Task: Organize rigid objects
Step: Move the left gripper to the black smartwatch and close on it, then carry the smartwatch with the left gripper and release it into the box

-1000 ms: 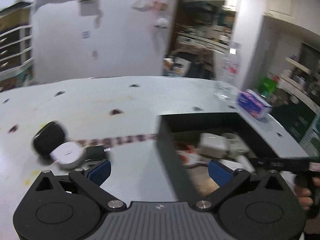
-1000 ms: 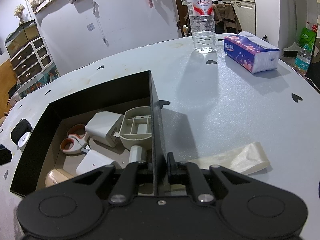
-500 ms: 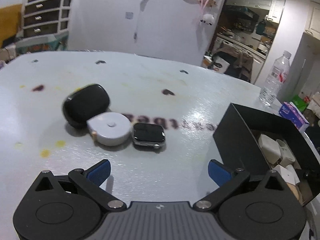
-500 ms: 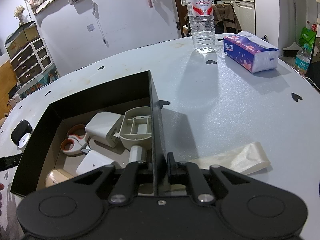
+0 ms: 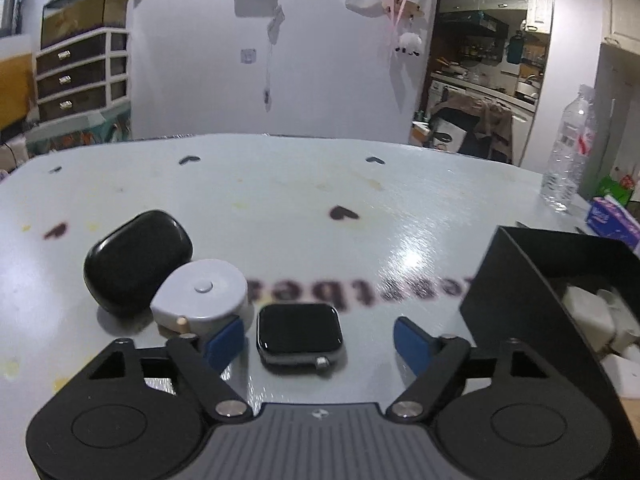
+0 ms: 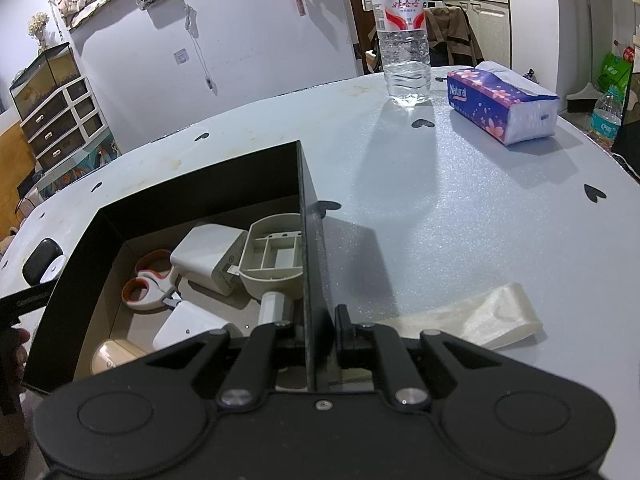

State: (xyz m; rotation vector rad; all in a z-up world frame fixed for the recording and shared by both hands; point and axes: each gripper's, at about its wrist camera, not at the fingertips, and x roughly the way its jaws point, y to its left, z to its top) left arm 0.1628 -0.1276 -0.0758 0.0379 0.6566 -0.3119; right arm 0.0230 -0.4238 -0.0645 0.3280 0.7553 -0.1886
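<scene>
A dark smartwatch body (image 5: 299,334) lies flat on the pale table (image 5: 280,208), between the blue pads of my left gripper (image 5: 318,342). Its jaws are closing; neither pad touches the watch. Touching the left pad sits a grey round tape measure (image 5: 202,298), with a black earbud case (image 5: 136,260) behind it. My right gripper (image 6: 320,334) is shut on the right wall of the black box (image 6: 310,240). Inside the box lie orange-handled scissors (image 6: 148,284), white adapters (image 6: 208,254) and a beige plastic tray (image 6: 274,258).
A water bottle (image 6: 404,36) and a tissue pack (image 6: 502,106) stand at the far right of the table. A cream ribbon strip (image 6: 476,318) lies right of the box. The box's near corner (image 5: 508,292) is close to the left gripper's right finger.
The left gripper swung left from the box, came down over the watch, and its jaws have narrowed around it. The right gripper and the box stayed still.
</scene>
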